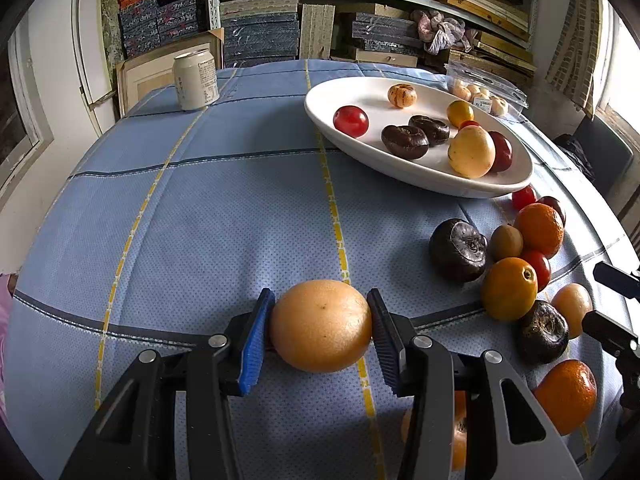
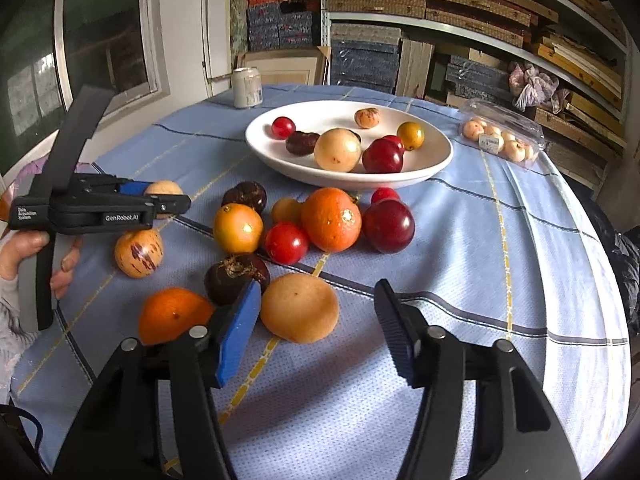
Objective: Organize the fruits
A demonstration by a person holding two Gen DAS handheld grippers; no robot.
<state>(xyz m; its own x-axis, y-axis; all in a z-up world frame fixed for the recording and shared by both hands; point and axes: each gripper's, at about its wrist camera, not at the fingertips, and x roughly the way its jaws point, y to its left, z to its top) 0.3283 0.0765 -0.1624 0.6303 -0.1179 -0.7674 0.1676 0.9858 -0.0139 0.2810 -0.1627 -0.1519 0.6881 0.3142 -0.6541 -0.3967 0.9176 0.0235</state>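
Note:
My left gripper [image 1: 321, 312] is shut on a pale orange round fruit [image 1: 321, 331] and holds it over the blue tablecloth; it also shows in the right wrist view [image 2: 168, 196] at the left. A white oval plate [image 1: 516, 178] [image 2: 440, 160] at the back holds several fruits. A pile of loose oranges, red plums and dark fruits [image 1: 508, 256] [image 2: 332, 220] lies in front of the plate. My right gripper [image 2: 318, 300] is open, its jaws around empty space next to a pale orange fruit [image 2: 300, 307] by its left finger.
A drink can [image 1: 196, 79] [image 2: 247, 87] stands at the far left of the table. A clear plastic box of small fruits [image 1: 486, 92] [image 2: 502, 136] lies at the far right. Shelves of stacked boxes stand behind the table.

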